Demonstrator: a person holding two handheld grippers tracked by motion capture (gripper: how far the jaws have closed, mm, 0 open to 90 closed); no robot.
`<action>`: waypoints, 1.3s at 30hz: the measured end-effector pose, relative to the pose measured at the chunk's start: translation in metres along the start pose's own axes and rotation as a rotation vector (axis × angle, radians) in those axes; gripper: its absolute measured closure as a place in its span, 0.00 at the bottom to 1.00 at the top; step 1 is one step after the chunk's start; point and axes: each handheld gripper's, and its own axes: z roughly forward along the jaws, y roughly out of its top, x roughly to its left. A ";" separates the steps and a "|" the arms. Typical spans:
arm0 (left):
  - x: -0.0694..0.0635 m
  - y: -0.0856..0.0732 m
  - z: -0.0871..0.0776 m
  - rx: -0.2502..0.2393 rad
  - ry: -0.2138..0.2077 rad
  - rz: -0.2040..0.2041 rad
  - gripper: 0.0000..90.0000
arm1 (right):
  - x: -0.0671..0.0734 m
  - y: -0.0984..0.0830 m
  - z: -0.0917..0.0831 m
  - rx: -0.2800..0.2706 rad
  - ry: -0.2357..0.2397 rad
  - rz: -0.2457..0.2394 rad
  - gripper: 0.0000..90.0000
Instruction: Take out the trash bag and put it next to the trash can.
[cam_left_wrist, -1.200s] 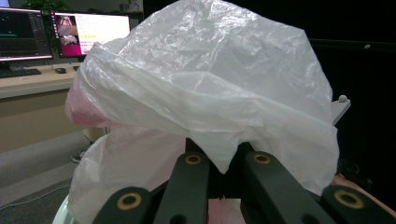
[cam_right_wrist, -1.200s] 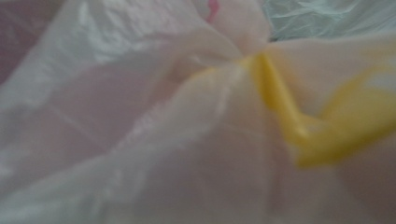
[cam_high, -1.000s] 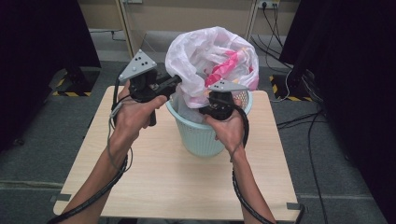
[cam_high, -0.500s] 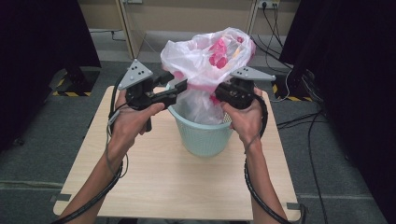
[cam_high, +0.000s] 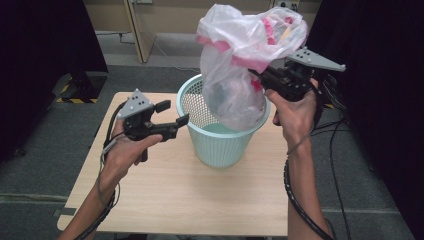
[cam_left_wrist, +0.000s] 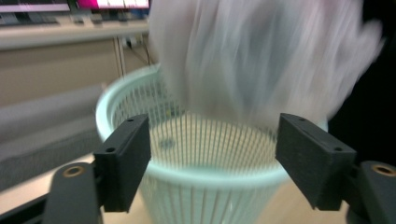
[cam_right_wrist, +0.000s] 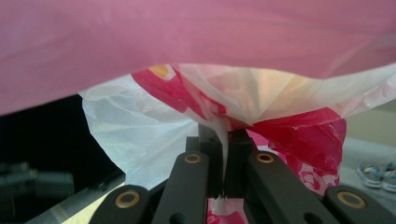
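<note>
A translucent white plastic bag (cam_high: 240, 65) with pink and red contents hangs above a pale green mesh basket (cam_high: 222, 142) on the wooden table (cam_high: 175, 200). Its bottom still dips inside the basket rim. My right gripper (cam_high: 257, 77) is shut on the bag's side, and the film is pinched between the jaws in the right gripper view, bag (cam_right_wrist: 224, 112), right gripper (cam_right_wrist: 223, 140). My left gripper (cam_high: 175, 114) stands open just left of the basket with nothing in it. In the left gripper view its open jaws frame the basket (cam_left_wrist: 201, 163) and the blurred bag (cam_left_wrist: 261, 60), left gripper (cam_left_wrist: 212, 161).
Black curtains (cam_high: 40, 65) hang at both sides of the table. Cables (cam_high: 345, 130) run over the grey floor at the right. A cabinet (cam_high: 145, 30) stands behind the table.
The left gripper has let go of the bag, opened and dropped down to the left of the basket. The right gripper has lifted the bag higher and to the right.
</note>
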 end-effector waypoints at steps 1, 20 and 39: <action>0.001 -0.008 0.000 0.031 -0.006 0.004 0.26 | -0.002 0.003 -0.005 -0.009 -0.003 -0.002 0.99; 0.031 -0.175 0.002 0.327 0.062 -0.106 0.17 | -0.040 0.034 -0.080 -0.098 -0.106 0.000 0.99; 0.053 -0.240 -0.021 0.433 0.147 -0.133 0.17 | -0.089 -0.006 -0.117 -0.006 -0.250 0.032 0.99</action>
